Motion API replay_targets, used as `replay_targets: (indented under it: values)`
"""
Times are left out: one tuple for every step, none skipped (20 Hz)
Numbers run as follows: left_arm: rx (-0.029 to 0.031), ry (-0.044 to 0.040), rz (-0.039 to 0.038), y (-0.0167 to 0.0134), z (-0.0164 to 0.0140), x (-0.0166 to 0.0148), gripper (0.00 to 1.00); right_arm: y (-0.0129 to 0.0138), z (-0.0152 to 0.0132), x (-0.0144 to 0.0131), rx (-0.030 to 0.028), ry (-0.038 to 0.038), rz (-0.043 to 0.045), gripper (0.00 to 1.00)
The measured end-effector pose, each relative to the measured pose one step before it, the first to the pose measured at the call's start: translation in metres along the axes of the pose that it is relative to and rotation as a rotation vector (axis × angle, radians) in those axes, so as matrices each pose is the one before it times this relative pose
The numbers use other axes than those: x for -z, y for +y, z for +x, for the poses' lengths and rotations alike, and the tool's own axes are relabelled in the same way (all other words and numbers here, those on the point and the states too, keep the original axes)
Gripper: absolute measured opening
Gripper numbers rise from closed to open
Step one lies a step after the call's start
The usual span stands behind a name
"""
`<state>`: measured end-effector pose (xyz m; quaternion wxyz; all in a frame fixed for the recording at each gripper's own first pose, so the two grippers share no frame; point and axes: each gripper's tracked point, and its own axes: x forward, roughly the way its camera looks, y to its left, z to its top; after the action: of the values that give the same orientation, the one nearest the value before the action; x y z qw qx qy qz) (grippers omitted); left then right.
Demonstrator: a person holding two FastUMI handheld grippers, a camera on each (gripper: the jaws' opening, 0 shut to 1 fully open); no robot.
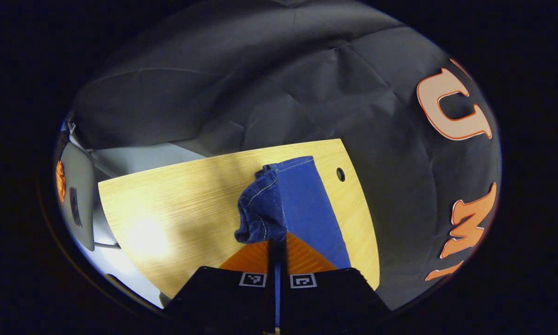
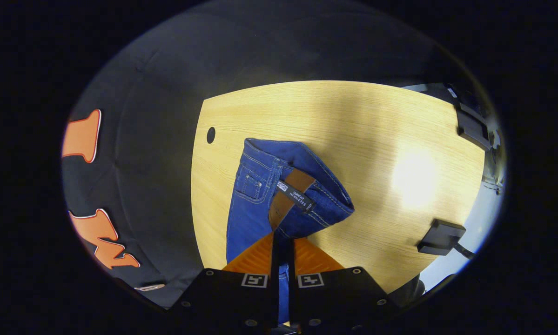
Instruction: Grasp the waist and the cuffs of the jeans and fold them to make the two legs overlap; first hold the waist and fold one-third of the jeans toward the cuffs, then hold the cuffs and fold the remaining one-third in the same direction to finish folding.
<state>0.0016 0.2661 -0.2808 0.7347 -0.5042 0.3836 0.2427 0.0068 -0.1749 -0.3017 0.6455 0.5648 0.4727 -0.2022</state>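
Note:
Blue jeans (image 1: 302, 204) lie along the wooden table (image 1: 176, 209). In the left gripper view the cuff end is bunched up and lifted, and my left gripper (image 1: 277, 243) is shut on the denim there. In the right gripper view the waist of the jeans (image 2: 302, 195), with its brown leather patch and a back pocket, is raised off the wooden table (image 2: 376, 153). My right gripper (image 2: 282, 242) is shut on the waistband, and the denim runs down between its fingers.
A small round hole (image 1: 340, 174) pierces the tabletop near the jeans, also seen as the hole (image 2: 211, 135) at the table's left side. A black device (image 2: 441, 236) with a cable lies at the table's right edge. A grey chair (image 1: 76, 195) stands beyond the table.

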Motion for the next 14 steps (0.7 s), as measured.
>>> replay_targets:
  values:
    - [0.01743,-0.00089,0.02026,-0.00829,-0.00133,-0.00415,0.04,0.00698,0.00151,0.00057,-0.00219,0.00596,-0.00328,0.09]
    - [0.01688,-0.00211,0.02862,-0.00783,0.0008,-0.00538,0.04,0.00471,0.00154,-0.00136,-0.00182,-0.0004,0.00047,0.09]
    - [0.01529,0.00346,0.0371,-0.00755,0.00105,-0.00447,0.04,0.0083,0.00383,-0.00284,-0.0098,-0.00096,-0.00151,0.09]
    - [0.00715,0.0154,0.03922,-0.00471,0.00364,-0.00401,0.04,0.00642,0.00034,-0.00141,-0.00711,-0.00451,0.0104,0.09]
    - [-0.00111,0.01201,0.03391,-0.00245,0.0026,-0.00484,0.04,0.00664,0.0009,-0.00129,-0.00221,-0.00242,0.0115,0.09]
    - [-0.00304,0.01404,0.01771,-0.00178,0.00562,-0.00609,0.04,0.00611,0.00174,-0.00212,0.00038,-0.00345,0.0074,0.09]
    - [-0.0161,0.01231,-0.00183,-0.00103,0.0059,-0.00547,0.04,0.00567,0.00435,-0.00351,0.00508,-0.00373,0.00456,0.09]
    - [-0.04626,0.03356,-0.01648,0.00178,0.00654,0.00421,0.04,0.00318,0.00107,-0.00114,0.01581,0.00025,0.01594,0.09]
    - [-0.01602,0.0221,-0.00648,0.00125,0.00013,0.0037,0.04,0.00435,-0.00022,-0.00199,0.00557,-0.00817,-0.00602,0.09]
    - [-0.01204,0.01221,0.00542,0.00386,-0.00198,0.00376,0.04,0.00262,-0.00224,0.00052,-0.003,-0.0128,-0.01286,0.09]
    - [-0.00777,0.00974,0.00365,0.0041,-0.00359,0.00485,0.04,0.00098,-0.00083,0.00274,-0.00317,0.00171,-0.0096,0.09]
    - [-0.02432,0.01972,-0.00585,0.00926,-0.00288,0.00492,0.04,-0.00333,-0.00137,0.00278,0.01198,0.00475,0.01279,0.1]
    - [-0.00955,0.01693,-0.02865,0.00632,-0.00191,0.00209,0.04,-0.00351,0.00095,0.00034,0.00827,0.00301,0.01266,0.09]
    - [-0.01499,0.00879,-0.02227,0.00796,-0.003,0.00049,0.04,-0.00217,0.00022,-0.0017,0.00417,0.00284,0.01473,0.1]
